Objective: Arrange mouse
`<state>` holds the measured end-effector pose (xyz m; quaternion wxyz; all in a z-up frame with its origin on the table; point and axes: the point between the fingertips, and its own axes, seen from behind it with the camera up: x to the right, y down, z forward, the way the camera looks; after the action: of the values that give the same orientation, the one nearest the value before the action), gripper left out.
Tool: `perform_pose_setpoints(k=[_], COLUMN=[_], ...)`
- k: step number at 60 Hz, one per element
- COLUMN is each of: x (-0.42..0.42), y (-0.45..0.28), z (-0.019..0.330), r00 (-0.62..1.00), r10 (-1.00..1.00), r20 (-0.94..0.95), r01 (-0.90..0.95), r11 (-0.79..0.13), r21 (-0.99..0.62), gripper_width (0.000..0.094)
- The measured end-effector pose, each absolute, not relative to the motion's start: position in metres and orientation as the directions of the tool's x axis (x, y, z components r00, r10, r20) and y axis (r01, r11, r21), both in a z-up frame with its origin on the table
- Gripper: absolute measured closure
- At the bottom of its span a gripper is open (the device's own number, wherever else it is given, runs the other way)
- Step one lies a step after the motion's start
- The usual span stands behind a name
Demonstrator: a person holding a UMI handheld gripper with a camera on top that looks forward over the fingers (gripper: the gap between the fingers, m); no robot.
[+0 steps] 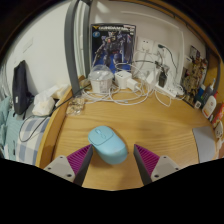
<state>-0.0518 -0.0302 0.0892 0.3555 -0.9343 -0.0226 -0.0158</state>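
A light blue computer mouse (107, 143) lies on the wooden table (160, 120). It rests on the table just ahead of my fingers, its near end reaching in between the fingertips with a gap at each side. My gripper (112, 158) is open. The magenta pad of the left finger (76, 160) and that of the right finger (149, 159) show at either side of the mouse's near end. Nothing is held.
At the table's far edge stand white chargers and tangled white cables (120, 85). A boxed robot figure (113, 40) leans on the wall behind. A black device (21, 88) stands at the left. Bottles and small items (205, 95) crowd the right.
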Motion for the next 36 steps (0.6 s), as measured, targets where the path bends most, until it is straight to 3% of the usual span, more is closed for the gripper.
perform_pose_setpoints(k=[10,11,17,19,22,27,36], x=[-0.027,-0.037,-0.017,-0.024,-0.021,-0.024,-0.024], y=[-0.006,0.0,0.009,0.015,0.019,0.021,0.019], z=[0.098,0.085,0.096,0.085,0.085,0.084,0.085], r00=[0.998,0.998,0.994,0.993,0.992,0.99,0.99], r10=[-0.048,-0.057,-0.103,-0.111,-0.127,-0.138,-0.137], r20=[0.044,0.041,0.042,0.034,0.016,0.01,-0.032], r01=[-0.008,-0.015,-0.049,-0.061,-0.085,-0.095,-0.12], r11=[-0.752,-0.748,-0.748,-0.749,-0.744,-0.731,-0.706], r21=[-0.659,-0.664,-0.662,-0.659,-0.663,-0.675,-0.698], gripper_width=[0.0124,0.0127,0.0165,0.0185,0.0229,0.0382,0.0491])
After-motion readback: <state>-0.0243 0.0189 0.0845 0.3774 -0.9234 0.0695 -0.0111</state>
